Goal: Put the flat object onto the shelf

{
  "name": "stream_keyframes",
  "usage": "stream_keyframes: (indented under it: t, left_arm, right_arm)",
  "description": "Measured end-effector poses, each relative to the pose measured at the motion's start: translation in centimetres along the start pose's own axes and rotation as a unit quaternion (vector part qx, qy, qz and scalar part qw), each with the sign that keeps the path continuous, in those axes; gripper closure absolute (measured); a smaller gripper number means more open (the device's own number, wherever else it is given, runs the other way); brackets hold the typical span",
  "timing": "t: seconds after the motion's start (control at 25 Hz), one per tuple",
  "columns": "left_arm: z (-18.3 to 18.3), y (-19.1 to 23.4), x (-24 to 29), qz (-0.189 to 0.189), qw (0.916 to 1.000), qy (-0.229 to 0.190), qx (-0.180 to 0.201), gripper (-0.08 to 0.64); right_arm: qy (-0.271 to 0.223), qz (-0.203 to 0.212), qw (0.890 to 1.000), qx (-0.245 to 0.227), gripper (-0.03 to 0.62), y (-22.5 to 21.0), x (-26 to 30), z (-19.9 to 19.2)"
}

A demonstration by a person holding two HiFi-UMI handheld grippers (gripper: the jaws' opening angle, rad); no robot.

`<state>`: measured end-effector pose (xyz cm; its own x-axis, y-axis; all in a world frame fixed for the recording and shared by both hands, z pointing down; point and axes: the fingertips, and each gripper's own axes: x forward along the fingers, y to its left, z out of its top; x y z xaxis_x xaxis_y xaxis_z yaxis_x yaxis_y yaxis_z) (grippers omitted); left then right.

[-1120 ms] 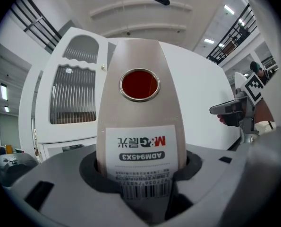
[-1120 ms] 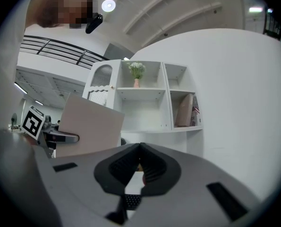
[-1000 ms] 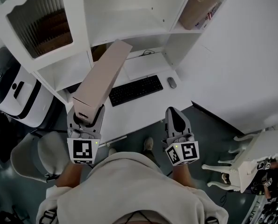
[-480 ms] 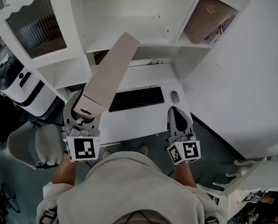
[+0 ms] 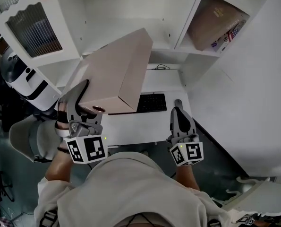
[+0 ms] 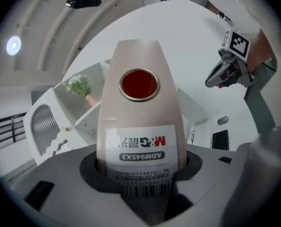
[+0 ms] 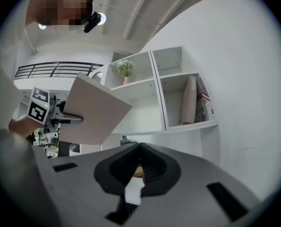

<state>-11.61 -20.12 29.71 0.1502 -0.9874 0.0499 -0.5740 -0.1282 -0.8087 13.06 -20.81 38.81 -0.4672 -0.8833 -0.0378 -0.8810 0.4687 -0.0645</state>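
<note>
The flat object is a beige file box (image 5: pixel 116 74) with a red disc in a metal ring on its spine (image 6: pixel 139 85) and a printed label. My left gripper (image 5: pixel 86 107) is shut on its near end, both jaws pressing the spine's sides (image 6: pixel 140 171). The box is in the air, slanting up toward the white shelf unit (image 5: pixel 131 30), in front of its wide middle compartment. My right gripper (image 5: pixel 178 113) hangs lower at the right with its jaws together and nothing in them (image 7: pixel 140 167). From the right gripper view the box (image 7: pixel 95 110) shows broad side on.
A desk under the shelves carries a black keyboard (image 5: pixel 152 102) and a mouse (image 5: pixel 177 102). A brown package (image 5: pixel 216 22) leans in the right compartment. A ribbed cabinet door (image 5: pixel 36 30), a white appliance (image 5: pixel 29 84) and a grey chair (image 5: pixel 31 141) are at the left.
The left gripper has lifted the box and turned it, so its broad face now shows from above. The shelves have come closer in the head view. The right gripper stays shut.
</note>
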Motion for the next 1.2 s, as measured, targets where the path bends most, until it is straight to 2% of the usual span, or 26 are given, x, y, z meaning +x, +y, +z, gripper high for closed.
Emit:
stream_keyframes:
  t: [0.28,0.44,0.72,0.96,1.2]
  left_arm:
    - [2.9,-1.4,1.5,-0.006,0.9950,0.049,0.087,0.301]
    - [4.3,-2.0,2.5,-0.006,0.9905,0.069,0.119,0.301]
    - [5.6,-3.1,5.3,0.008,0.9757,0.099,0.196,0.301]
    - [6.0,-4.0,7.9,0.015,0.9622,0.117,0.245,0.301]
    - [5.7,-4.8,10.1,0.005,0.9553,0.132,0.264,0.301]
  right_arm:
    - [-0.006,0.015,1.000,0.012,0.589,-3.0,0.3,-0.2]
    - [-0.006,0.018,1.000,0.022,0.589,-4.9,0.1,-0.5]
    - [-0.005,0.018,0.999,0.030,0.589,-7.7,-0.8,-0.9]
    - [-0.004,0.012,0.999,0.039,0.589,-9.8,-1.6,-1.4]
    - [-0.004,-0.004,0.999,0.044,0.589,-12.0,-2.4,-1.5]
